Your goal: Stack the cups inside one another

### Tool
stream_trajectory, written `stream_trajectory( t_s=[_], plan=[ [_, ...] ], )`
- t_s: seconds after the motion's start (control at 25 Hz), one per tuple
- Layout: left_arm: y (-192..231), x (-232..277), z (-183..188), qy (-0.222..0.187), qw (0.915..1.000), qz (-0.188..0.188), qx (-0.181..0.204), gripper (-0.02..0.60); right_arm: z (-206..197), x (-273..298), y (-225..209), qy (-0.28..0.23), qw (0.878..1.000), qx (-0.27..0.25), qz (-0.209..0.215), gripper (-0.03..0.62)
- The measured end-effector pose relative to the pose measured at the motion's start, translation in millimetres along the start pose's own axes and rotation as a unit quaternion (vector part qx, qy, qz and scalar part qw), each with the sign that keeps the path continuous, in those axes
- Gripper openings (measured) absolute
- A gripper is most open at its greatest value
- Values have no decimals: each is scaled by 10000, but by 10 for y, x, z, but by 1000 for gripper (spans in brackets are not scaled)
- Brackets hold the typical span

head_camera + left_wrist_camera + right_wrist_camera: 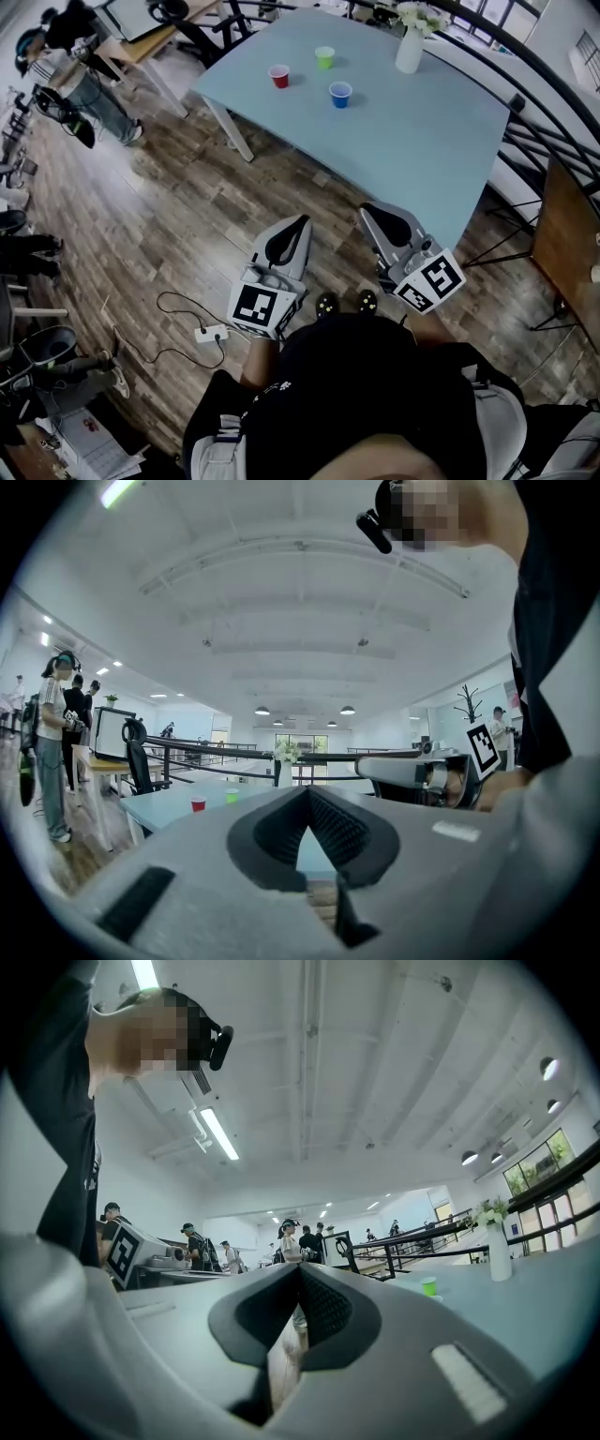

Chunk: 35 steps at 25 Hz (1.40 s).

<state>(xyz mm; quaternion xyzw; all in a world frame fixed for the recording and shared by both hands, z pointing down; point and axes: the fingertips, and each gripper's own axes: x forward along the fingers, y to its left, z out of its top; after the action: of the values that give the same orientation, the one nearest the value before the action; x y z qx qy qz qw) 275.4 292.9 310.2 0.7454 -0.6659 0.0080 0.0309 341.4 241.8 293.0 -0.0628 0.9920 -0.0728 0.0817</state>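
Note:
Three small cups stand apart on the pale blue table: a red cup, a green cup and a blue cup. Both grippers hang over the wooden floor, short of the table's near edge. My left gripper is shut and holds nothing. My right gripper is also shut and holds nothing. Beyond the closed jaws of my left gripper, the left gripper view has the red cup and green cup far off. Past my right gripper, the green cup shows in the right gripper view.
A white vase with flowers stands at the table's far edge. A black railing runs behind the table on the right. A cable and power strip lie on the floor to the left. People stand by desks at the far left.

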Motion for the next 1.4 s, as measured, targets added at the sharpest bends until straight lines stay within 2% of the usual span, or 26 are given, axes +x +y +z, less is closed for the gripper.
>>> stream_trajectory(
  t_s=[0.76,1.04,1.4],
  plan=[
    [471,-363,-113,42,9998,-172,38,-9,-171,329,284,-48,9991,-76,-415,3],
    [506,-382,-129,33,9996,-268,3,-9,-173,300,346,-21,9985,-133,-536,3],
    [465,-340,-221,70,9995,-290,-56,-9,-203,229,201,23,9977,-115,-665,2]
  ],
)
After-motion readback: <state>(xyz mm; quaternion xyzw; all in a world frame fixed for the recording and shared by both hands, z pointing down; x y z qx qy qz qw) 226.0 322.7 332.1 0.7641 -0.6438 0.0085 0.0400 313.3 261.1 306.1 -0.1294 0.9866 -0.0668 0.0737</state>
